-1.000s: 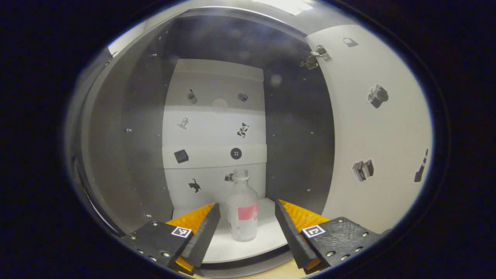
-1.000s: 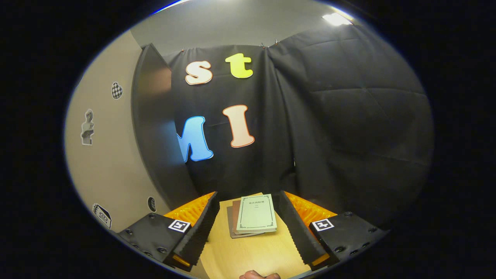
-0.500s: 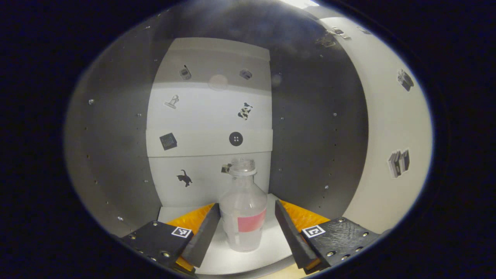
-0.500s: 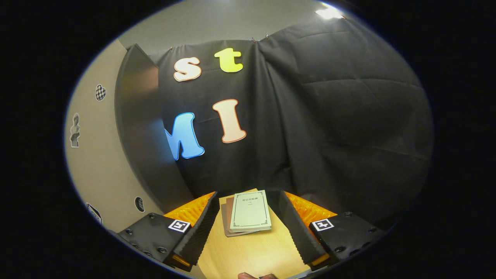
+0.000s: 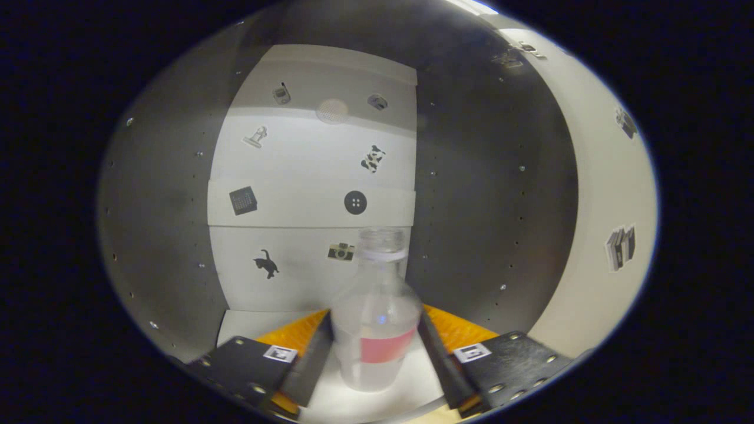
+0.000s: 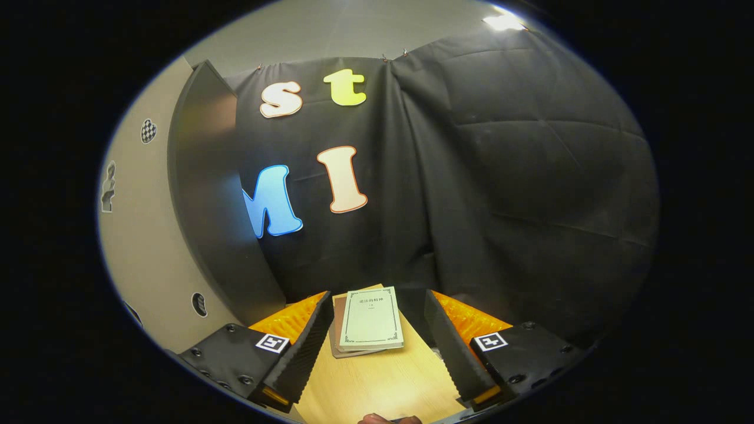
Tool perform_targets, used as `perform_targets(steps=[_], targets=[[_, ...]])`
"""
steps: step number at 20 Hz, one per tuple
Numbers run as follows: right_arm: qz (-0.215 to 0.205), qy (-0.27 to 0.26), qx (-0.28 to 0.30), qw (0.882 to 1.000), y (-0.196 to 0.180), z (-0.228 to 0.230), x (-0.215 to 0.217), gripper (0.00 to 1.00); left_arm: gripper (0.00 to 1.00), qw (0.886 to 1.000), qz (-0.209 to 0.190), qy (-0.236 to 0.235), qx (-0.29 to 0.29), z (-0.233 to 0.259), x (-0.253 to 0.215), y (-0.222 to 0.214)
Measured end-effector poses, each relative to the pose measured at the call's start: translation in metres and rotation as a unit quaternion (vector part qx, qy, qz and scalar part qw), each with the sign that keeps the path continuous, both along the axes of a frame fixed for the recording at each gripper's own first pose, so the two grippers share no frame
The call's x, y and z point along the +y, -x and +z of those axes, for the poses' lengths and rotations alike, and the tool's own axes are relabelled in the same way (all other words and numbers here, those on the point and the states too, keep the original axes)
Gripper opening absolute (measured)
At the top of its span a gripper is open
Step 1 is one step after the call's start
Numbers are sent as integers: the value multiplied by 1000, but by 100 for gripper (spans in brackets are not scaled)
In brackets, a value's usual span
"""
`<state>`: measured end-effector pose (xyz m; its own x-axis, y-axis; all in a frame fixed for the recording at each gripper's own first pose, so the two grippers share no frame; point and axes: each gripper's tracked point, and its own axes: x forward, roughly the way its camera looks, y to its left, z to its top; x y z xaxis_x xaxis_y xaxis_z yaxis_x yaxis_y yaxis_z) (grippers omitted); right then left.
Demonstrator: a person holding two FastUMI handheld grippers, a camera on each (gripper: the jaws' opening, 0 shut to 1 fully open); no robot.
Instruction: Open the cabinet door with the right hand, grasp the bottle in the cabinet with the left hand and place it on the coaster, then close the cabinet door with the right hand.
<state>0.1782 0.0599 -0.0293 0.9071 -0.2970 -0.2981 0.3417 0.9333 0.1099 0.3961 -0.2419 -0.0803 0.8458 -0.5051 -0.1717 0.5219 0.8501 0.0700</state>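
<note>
My left claw [image 5: 375, 344] has pushed in around the bottle [image 5: 375, 330]; fingers look touching but grip unclear; right claw [image 6: 377, 341] open, idle.

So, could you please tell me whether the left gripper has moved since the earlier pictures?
Yes. The left gripper has gone deeper into the cabinet, toward its back panel; the bottle now sits between its jaws.

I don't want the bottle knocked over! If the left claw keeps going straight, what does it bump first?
Most likely the bottle itself: it stands between the left claw's two fingers, with the cabinet's back wall behind it.
</note>
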Motion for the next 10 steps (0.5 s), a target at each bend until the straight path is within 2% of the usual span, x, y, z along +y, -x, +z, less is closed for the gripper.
perform_targets(steps=[1,5,7,10], targets=[[1,-1,1,1000,0,-1,0,98,73,1000,-1,-1,1,-2,-1,0],[1,-7,1,1000,-2,-3,1,98,74,1000,-2,4,3,0,0,3],[3,-11,1,1000,-2,-3,2,98,71,1000,-9,9,-4,3,-1,6],[8,-15,-4,1000,-6,-3,3,98,68,1000,-7,-11,-28,13,1,13]])
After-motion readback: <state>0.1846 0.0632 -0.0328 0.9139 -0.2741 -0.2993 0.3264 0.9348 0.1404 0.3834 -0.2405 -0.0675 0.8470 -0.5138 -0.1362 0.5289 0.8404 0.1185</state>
